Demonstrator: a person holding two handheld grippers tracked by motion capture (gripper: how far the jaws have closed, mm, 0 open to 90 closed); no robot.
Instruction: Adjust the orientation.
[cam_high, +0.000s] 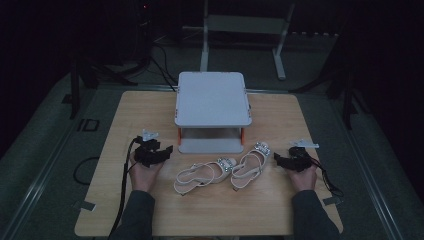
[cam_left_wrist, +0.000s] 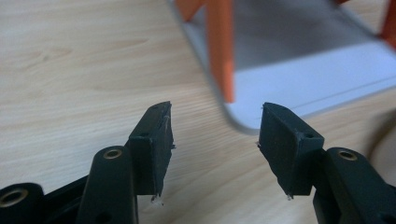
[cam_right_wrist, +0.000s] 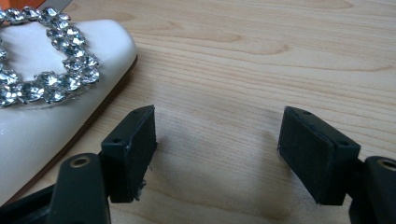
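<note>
Wooden table (cam_high: 125, 115), 2 claws wide open, empty

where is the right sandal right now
In the high view the right sandal lies on the wooden table in front of the white rack, between the left sandal and the right gripper.

Dark grey sleeves, black grippers with trailing black cables.
</note>
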